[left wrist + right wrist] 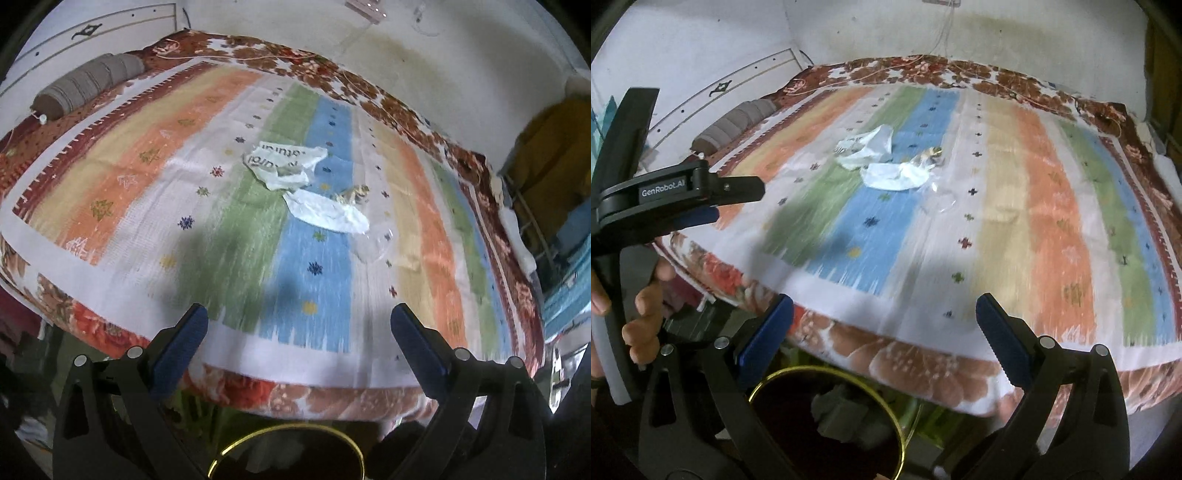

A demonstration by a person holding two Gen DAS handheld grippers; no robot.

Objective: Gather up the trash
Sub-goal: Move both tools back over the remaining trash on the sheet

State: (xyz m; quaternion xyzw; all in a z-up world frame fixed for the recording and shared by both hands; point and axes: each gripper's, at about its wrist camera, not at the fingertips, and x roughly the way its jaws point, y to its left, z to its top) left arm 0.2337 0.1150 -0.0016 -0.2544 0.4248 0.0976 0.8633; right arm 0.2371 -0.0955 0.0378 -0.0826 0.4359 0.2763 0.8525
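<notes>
Trash lies in the middle of a striped bedspread (110, 192): a crumpled printed wrapper (284, 162), a white plastic piece (327, 214), a small shiny gold wrapper (352, 194) and a clear plastic bit (375, 245). The same pile shows in the right wrist view, wrapper (868, 147) and white piece (895, 177). My left gripper (299, 332) is open and empty at the bed's near edge, well short of the pile. My right gripper (884, 325) is open and empty, also at the near edge. A dark bin with a gold rim (827, 373) sits below the bed edge, also in the left view (288, 430).
A grey bolster pillow (88, 86) lies at the bed's far left. White walls stand behind the bed. Yellow and blue items (561, 206) sit to the right of the bed. The left gripper's body (661, 199) and the hand (646, 306) show at the right view's left.
</notes>
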